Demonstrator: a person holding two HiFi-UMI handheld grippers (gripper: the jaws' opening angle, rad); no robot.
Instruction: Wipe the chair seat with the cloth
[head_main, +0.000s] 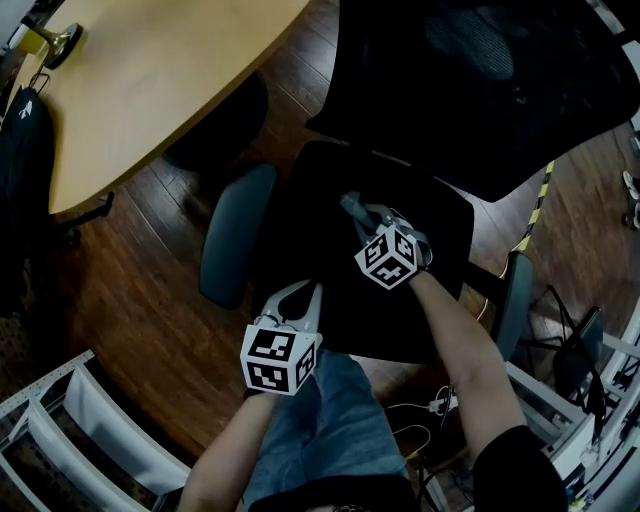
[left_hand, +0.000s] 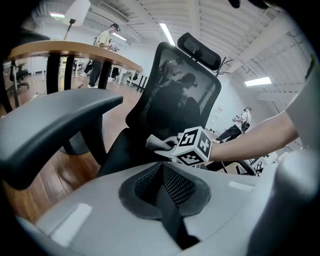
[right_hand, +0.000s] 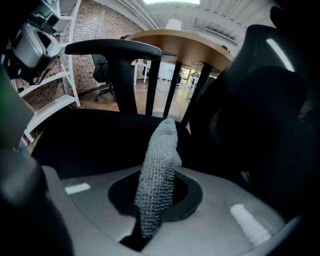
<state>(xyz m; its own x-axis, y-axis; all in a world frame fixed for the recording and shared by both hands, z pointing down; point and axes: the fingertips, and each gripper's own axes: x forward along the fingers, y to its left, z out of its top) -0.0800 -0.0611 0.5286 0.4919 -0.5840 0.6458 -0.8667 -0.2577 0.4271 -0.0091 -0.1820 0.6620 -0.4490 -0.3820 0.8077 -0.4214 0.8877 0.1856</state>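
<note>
A dark wooden floor (head_main: 130, 300) fills the room, with a pale wooden table (head_main: 150, 70) at the far left and white shelving (head_main: 60, 420) at the near left. Just right of these stands a black office chair, its grey left armrest (head_main: 235, 240) slanting over the floor.

The left tool (head_main: 298, 300) sits at the near left corner of the chair seat (head_main: 330, 270), close beside that armrest. Its jaws are pressed together with nothing between them. Whether its tips touch the seat cannot be told.

Further right, the right tool (head_main: 362, 215) is over the middle of the seat and points towards the far side. Its jaws are clamped on a grey waffle-weave cloth (right_hand: 160, 150). The cloth stands out ahead of the jaws as a narrow bunched strip, and its free end reaches towards the join of the seat and the backrest. From the head view the cloth looks to lie low on the seat, though contact is not clear in the dark.

Behind it the black mesh backrest (head_main: 480, 90) leans over the far right. The right armrest (head_main: 515, 300) lies at the seat's right edge.
</note>
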